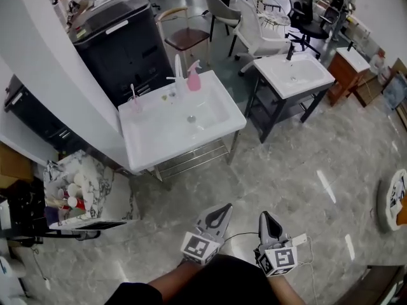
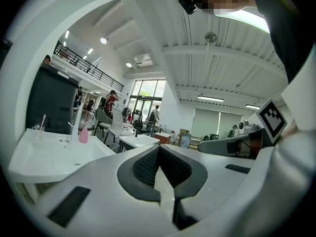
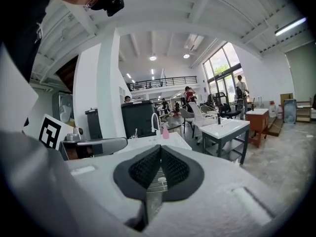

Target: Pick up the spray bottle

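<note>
The pink spray bottle (image 1: 193, 78) stands upright on the back ledge of a white sink basin (image 1: 152, 138), just right of the faucet (image 1: 179, 67). It also shows small and far off in the left gripper view as the pink bottle (image 2: 83, 134), and in the right gripper view as the pink bottle (image 3: 166, 133). My left gripper (image 1: 224, 210) and right gripper (image 1: 265, 218) hover side by side over the marble floor, well short of the basin. Both are shut with nothing between the pads, as the left gripper (image 2: 159, 149) and right gripper (image 3: 160, 149) show in their own views.
A cup with a toothbrush (image 1: 135, 100) stands at the basin's back left. A black cabinet (image 1: 121, 43) is behind it, and a second sink stand (image 1: 294, 75) to the right. Chairs (image 1: 187, 37) stand farther back. A cluttered shelf (image 1: 76, 192) sits at the left.
</note>
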A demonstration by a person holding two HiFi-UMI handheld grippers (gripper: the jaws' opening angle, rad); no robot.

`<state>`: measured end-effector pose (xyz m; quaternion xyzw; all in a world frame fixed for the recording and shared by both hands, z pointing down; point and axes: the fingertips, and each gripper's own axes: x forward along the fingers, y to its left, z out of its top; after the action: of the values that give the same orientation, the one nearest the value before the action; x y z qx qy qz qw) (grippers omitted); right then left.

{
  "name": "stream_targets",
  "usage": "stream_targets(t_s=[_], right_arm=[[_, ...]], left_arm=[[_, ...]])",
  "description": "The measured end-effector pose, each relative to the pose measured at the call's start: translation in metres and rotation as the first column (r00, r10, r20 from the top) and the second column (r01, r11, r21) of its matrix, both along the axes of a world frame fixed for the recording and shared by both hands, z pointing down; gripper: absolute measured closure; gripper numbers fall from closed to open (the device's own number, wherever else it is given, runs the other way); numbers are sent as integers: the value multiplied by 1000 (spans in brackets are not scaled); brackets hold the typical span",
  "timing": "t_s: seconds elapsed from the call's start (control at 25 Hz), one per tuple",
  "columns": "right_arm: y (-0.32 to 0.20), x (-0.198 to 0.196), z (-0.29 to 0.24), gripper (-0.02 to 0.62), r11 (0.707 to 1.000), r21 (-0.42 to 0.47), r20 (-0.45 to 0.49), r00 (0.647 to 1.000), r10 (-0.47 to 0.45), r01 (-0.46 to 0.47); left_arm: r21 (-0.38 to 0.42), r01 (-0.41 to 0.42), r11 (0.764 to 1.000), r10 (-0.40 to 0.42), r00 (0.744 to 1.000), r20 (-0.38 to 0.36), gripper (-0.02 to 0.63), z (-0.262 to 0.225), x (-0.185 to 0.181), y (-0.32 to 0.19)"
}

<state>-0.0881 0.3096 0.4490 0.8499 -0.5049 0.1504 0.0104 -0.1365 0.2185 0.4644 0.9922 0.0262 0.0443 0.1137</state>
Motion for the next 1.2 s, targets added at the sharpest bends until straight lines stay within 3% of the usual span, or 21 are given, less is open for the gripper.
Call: stream_targets(t_s=[0.32, 0.52, 0.68, 0.88, 1.2], right_arm=[[-92, 55, 15, 597, 999, -20, 15, 1000, -25, 25], [-125, 70, 19, 597, 999, -25, 29, 999, -31, 32], [-133, 84, 22, 595, 999, -27, 61, 998, -21, 23], [-159, 97, 26, 596, 997, -38, 27, 998, -64, 65], [-228, 168, 38, 595, 992, 0, 31, 992, -126, 126]], left_arm=[[-40, -43, 998, 44, 999, 11, 595, 5, 57, -88], [3, -74, 997, 74, 997, 20, 595, 27, 75, -123], [-16, -27, 1000, 27, 999, 17, 595, 26, 76, -139], [-37, 57, 998, -56, 998, 25, 594, 37, 80, -166], [-8, 145, 989, -145, 989, 19, 595, 27, 138, -221]])
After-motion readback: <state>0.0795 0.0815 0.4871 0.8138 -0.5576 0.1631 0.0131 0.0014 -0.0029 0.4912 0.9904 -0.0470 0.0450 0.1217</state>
